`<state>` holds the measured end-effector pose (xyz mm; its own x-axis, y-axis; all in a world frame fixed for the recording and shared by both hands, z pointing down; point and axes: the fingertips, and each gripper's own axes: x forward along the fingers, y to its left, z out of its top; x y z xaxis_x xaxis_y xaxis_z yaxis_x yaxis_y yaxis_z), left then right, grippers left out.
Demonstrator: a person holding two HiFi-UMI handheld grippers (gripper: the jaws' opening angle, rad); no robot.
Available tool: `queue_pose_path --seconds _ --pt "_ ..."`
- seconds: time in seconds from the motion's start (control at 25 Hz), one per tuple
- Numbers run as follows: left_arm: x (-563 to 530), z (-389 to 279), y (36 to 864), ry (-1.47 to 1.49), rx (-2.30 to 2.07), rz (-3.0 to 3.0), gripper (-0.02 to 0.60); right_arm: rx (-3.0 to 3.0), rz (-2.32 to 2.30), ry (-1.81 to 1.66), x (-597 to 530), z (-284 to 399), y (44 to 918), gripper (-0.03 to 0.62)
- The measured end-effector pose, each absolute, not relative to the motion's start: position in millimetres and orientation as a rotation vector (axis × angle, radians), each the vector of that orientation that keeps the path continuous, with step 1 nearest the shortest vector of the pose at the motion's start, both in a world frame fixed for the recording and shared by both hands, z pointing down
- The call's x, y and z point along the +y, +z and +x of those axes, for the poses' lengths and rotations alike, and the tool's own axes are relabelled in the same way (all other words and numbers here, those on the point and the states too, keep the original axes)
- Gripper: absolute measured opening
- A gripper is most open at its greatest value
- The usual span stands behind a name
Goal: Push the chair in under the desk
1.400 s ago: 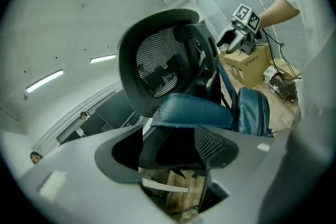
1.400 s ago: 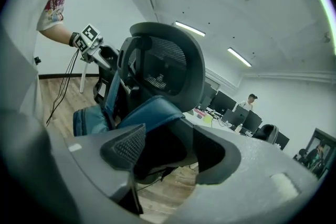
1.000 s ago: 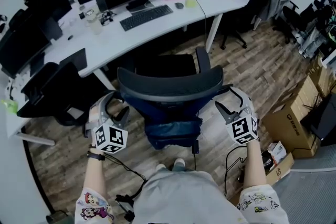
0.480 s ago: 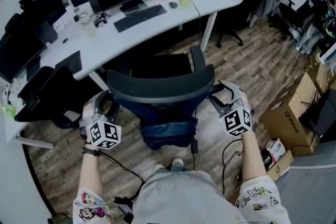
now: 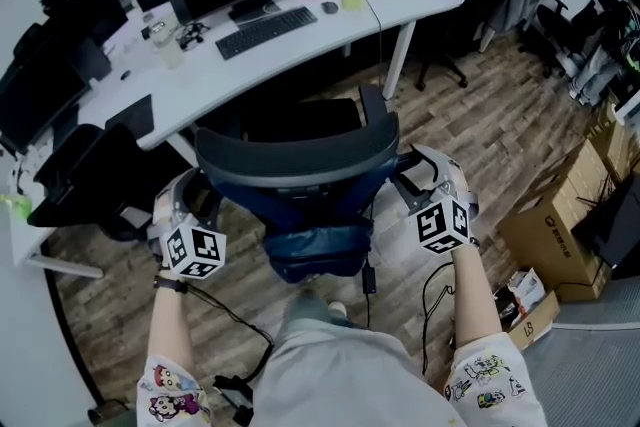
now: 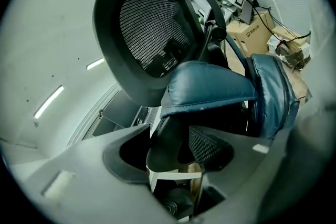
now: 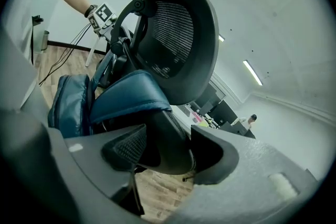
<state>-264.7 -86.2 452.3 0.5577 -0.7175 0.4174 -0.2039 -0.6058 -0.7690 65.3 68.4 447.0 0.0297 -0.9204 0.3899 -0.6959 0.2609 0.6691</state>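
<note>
After fingers (image 6: 210, 147) just closed, left gripper (image 6: 173, 157) and right gripper (image 7: 163, 152) pinch chair back (image 5: 300, 155).

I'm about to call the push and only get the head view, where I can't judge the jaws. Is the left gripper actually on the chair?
Observer: Yes. In the left gripper view, the left gripper has just been closing, and its jaws now clamp the dark side edge of the chair back.
Operator: And the right?
Observer: The right gripper has just been closing too. Its own view shows its jaws clamped on the back's opposite edge.
</note>
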Motion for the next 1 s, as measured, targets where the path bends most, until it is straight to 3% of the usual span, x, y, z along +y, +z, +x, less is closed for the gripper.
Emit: queue_pose_path --seconds 1.0 --pt "-193 -221 454 -0.984 0.734 -2.124 0.238 -1.714 1.518 -0.336 -38 108 447 0.264"
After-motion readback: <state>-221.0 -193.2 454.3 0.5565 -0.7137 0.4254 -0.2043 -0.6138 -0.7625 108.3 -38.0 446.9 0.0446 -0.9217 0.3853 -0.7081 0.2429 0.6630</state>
